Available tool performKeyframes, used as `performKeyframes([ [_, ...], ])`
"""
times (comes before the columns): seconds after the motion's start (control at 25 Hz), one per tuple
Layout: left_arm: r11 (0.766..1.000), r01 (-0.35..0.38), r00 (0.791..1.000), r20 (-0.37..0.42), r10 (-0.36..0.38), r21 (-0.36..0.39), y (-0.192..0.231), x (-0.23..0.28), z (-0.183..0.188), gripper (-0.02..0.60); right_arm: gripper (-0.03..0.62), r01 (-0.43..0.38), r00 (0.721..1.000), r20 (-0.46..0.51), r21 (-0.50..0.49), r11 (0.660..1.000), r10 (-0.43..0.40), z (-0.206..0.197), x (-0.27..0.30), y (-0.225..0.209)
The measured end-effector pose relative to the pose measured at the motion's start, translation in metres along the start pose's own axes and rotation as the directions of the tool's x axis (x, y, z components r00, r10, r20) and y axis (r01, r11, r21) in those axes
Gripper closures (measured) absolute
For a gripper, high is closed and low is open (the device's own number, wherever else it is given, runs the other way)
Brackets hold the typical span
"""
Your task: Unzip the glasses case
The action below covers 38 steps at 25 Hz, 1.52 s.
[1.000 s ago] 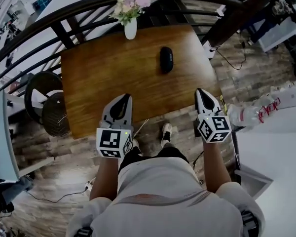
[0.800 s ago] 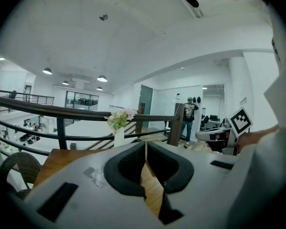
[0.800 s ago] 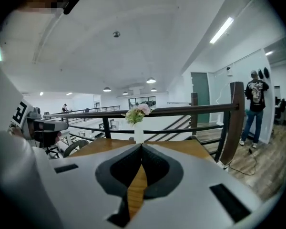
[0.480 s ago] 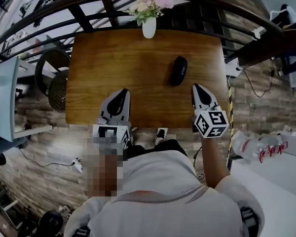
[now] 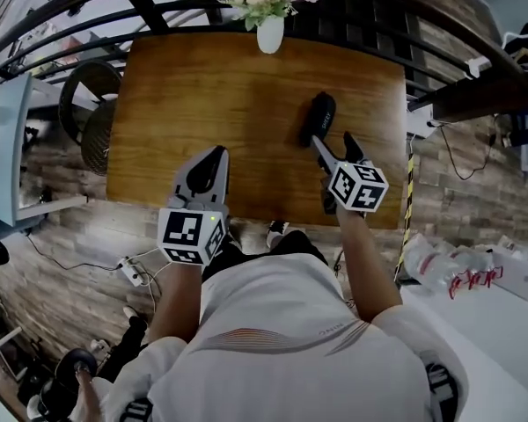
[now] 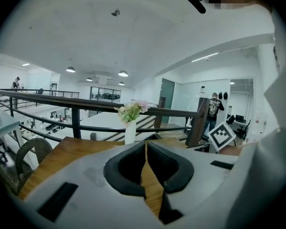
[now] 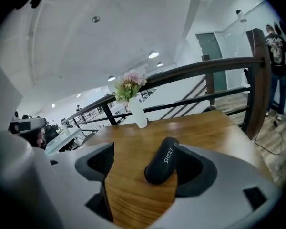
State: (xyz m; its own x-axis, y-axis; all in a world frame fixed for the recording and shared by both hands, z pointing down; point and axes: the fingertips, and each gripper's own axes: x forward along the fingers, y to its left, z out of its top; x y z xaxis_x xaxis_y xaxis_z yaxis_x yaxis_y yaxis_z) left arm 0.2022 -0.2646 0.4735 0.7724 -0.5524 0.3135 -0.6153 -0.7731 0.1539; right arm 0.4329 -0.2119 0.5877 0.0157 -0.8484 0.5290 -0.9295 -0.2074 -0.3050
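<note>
The glasses case (image 5: 318,118) is a slim, dark, rounded oblong with pale lettering on its side. It lies closed on the right half of the tabletop (image 5: 202,86), well in from every edge. The right gripper (image 5: 333,143) is spreading its jaws around the case's near end without pinching it. The left gripper (image 5: 215,156) is pressed together over bare wood near left. A vase (image 5: 270,35) stands at the far edge, well apart.

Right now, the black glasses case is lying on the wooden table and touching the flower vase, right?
No. The black glasses case lies on the wooden table but does not touch the flower vase; bare wood separates them, as the head view shows.
</note>
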Motion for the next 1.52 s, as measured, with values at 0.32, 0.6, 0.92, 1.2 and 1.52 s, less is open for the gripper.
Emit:
performKeyframes([
  [0.32, 0.999, -0.044, 0.998, -0.034, 0.043, -0.026, 0.023, -0.015, -0.019, 0.557, 0.137, 0.143, 0.971, -0.204, 0.073, 0.987, -0.126, -0.057, 0.068, -0.032],
  [0.6, 0.997, -0.062, 0.996, -0.069, 0.058, -0.047, 0.03, -0.02, -0.039, 0.557, 0.118, 0.264, 0.943, -0.265, 0.229, 0.937, -0.2, -0.082, 0.102, -0.058],
  [0.92, 0.996, -0.073, 0.995, -0.074, 0.069, -0.056, 0.034, -0.035, -0.04, 0.557, 0.188, 0.293, 0.922, -0.302, 0.137, 0.946, -0.242, -0.09, 0.105, -0.061],
  [1.2, 0.996, -0.063, 0.997, -0.042, 0.06, -0.065, 0.041, -0.04, -0.03, 0.557, 0.212, 0.225, 0.956, -0.187, -0.038, 0.974, -0.228, -0.056, 0.077, -0.044],
  [1.52, 0.997, -0.048, 0.998, 0.045, 0.05, -0.06, 0.051, -0.058, 0.005, 0.557, 0.21, 0.081, 0.997, 0.036, -0.203, 0.976, -0.075, 0.024, 0.023, 0.032],
])
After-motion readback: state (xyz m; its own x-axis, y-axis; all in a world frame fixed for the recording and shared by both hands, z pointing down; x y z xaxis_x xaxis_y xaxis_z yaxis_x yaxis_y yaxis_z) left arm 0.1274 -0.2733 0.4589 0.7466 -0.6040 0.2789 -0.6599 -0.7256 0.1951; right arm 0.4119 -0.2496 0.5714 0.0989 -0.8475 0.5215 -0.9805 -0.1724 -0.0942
